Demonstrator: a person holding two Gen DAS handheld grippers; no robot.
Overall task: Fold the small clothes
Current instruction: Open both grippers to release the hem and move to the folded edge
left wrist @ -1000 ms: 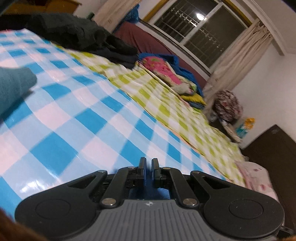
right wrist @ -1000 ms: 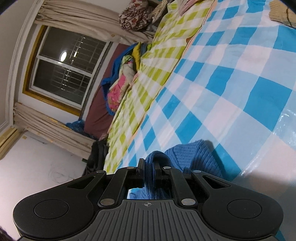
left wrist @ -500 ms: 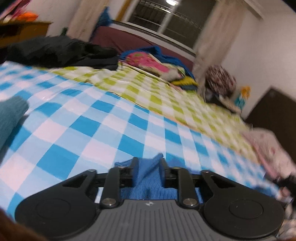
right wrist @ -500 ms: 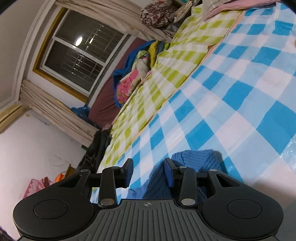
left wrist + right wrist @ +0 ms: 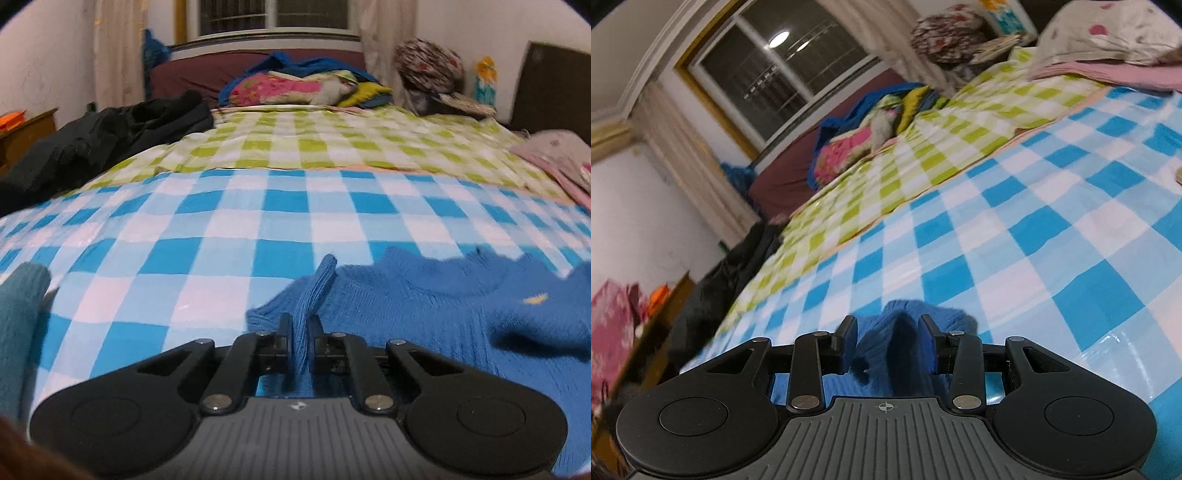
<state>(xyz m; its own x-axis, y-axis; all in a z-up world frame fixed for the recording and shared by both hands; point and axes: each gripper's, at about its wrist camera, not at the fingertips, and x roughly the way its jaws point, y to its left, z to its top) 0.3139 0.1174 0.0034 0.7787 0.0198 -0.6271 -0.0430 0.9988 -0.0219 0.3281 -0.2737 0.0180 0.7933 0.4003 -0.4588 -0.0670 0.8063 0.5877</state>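
Observation:
A small blue knitted sweater (image 5: 436, 314) lies spread on the blue-and-white checked cloth (image 5: 236, 236), its neckline toward the far side. My left gripper (image 5: 300, 325) is shut on a pinched ridge of its left edge, which sticks up between the fingers. In the right wrist view, a bunched fold of the same blue sweater (image 5: 897, 332) sits between the fingers of my right gripper (image 5: 889, 325), whose jaws stand wide apart and do not clamp it.
A teal garment (image 5: 22, 317) lies at the left edge. A black jacket (image 5: 103, 144) lies at the far left on the green checked cloth (image 5: 332, 144). Pillows and bedding (image 5: 295, 88) are piled under the window. A pink blanket (image 5: 1108, 70) lies at the far right.
The left gripper has swung round level and closed on the sweater's edge. The right gripper, shut on the sweater a second ago, has opened wide.

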